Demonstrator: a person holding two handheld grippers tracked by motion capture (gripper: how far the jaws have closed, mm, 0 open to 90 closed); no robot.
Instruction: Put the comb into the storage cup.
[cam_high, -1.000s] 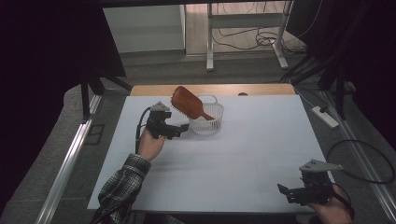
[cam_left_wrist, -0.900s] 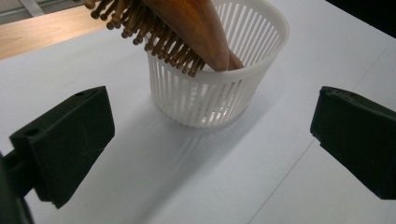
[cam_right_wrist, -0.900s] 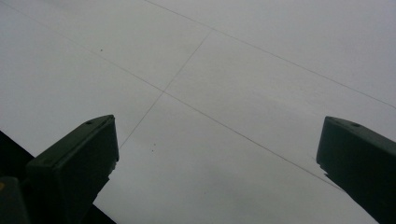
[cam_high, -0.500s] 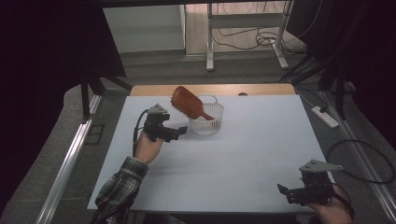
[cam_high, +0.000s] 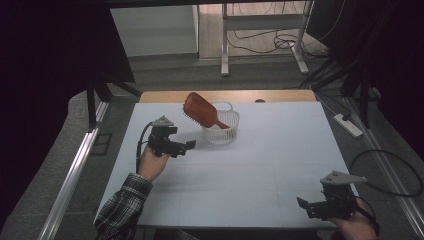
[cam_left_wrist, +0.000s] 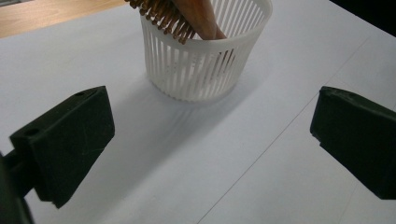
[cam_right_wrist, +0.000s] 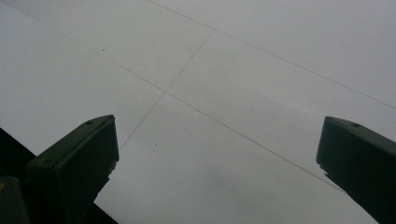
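Wood brush (cam_high: 200, 110), plastic basket (cam_high: 220, 131) (matt white).

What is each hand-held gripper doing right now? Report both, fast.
Left hand-held gripper: open, empty, facing the white basket with the hairbrush.
Right hand-held gripper: open, empty.

hairbrush (cam_high: 200, 110) in basket (cam_high: 220, 131), far centre of table (cam_high: 260, 170); left hand-held gripper (cam_high: 190, 145) just left.
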